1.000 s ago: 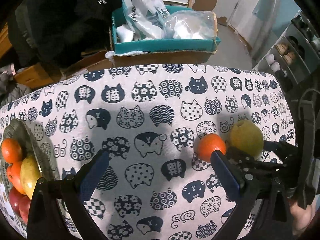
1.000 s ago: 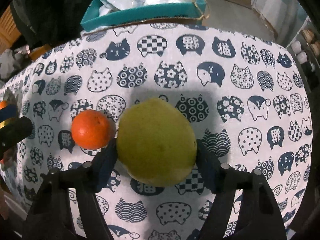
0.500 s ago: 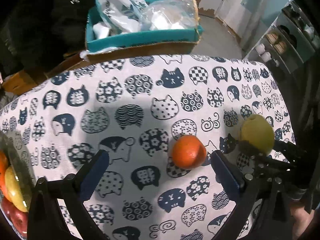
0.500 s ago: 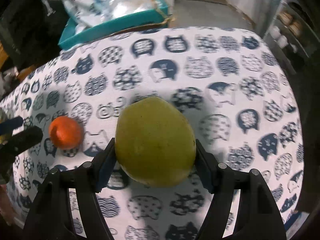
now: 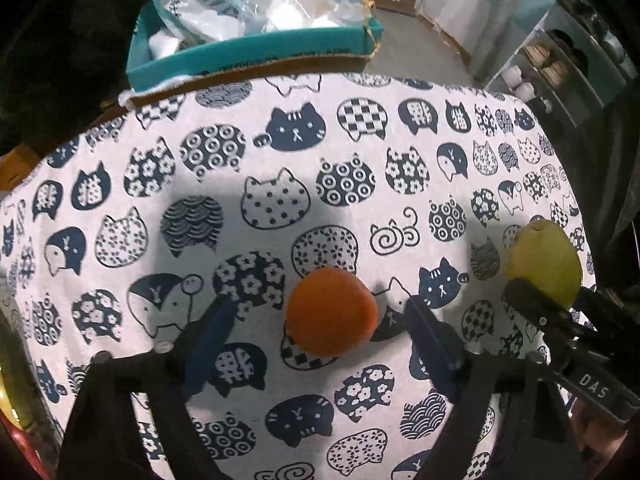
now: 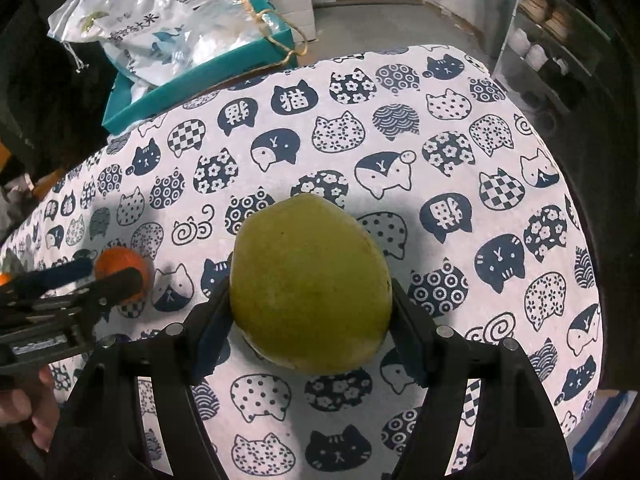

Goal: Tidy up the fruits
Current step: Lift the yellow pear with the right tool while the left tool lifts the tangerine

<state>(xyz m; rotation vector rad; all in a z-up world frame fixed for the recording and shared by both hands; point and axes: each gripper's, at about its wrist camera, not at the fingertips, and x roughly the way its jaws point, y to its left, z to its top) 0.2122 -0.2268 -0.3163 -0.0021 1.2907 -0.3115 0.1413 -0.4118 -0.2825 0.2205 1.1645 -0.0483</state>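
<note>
Indoors, a table wears a white cloth (image 5: pixel 280 152) printed with navy cats. Left gripper (image 5: pixel 320 316) is closing around an orange (image 5: pixel 331 312) lying on the cloth, pads not yet touching. Right gripper (image 6: pixel 310 304) pinches a green pear (image 6: pixel 310 296). Behind sit a teal box (image 5: pixel 256 50) of bags, then shelves (image 5: pixel 560 68).

**Setting: lived-in home room, storage along the edges**

We logged a domestic interior. A table carried a cat-print tablecloth (image 6: pixel 400 128). Behind it we saw a teal box (image 5: pixel 256 50) stuffed with plastic bags (image 5: pixel 288 4), some printed. At right stood a shelf unit (image 5: pixel 560 76) with shoes and pale cups. We noted a bare floor and scuffed white walls.
</note>
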